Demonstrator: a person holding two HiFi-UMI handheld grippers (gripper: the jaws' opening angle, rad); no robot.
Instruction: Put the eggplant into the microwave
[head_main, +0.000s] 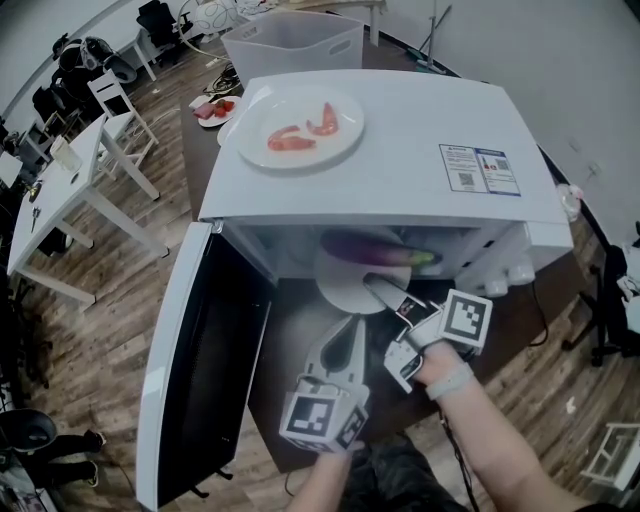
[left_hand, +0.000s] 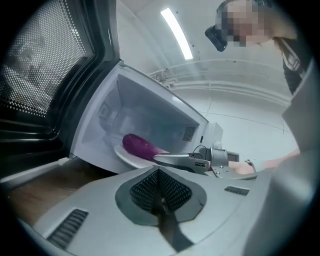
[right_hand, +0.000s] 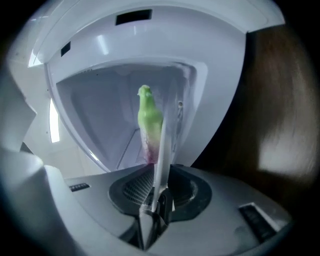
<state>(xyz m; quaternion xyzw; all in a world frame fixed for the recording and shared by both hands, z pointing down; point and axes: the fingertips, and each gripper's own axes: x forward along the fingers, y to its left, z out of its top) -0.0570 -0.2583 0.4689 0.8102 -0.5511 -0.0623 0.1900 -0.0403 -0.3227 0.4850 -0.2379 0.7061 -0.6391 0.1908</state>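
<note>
**Eggplant on the turntable, grippers at the door**

Head view: the eggplant (head_main: 375, 251) lies across the turntable plate (head_main: 338, 288) inside the microwave (head_main: 400, 150), whose door (head_main: 190, 370) stands wide open. The right gripper (head_main: 378, 288) reaches the plate's front edge. The left gripper (head_main: 355, 330) is just short of that edge.

Left gripper view: jaws together, empty.

Right gripper view: jaws slightly parted, gripping nothing, with the eggplant's green stem end just beyond them.

we're holding left gripper (head_main: 354, 326) level, jaws together; right gripper (head_main: 378, 288) is reaching ahead of it, jaws slightly apart, gripping nothing.
</note>
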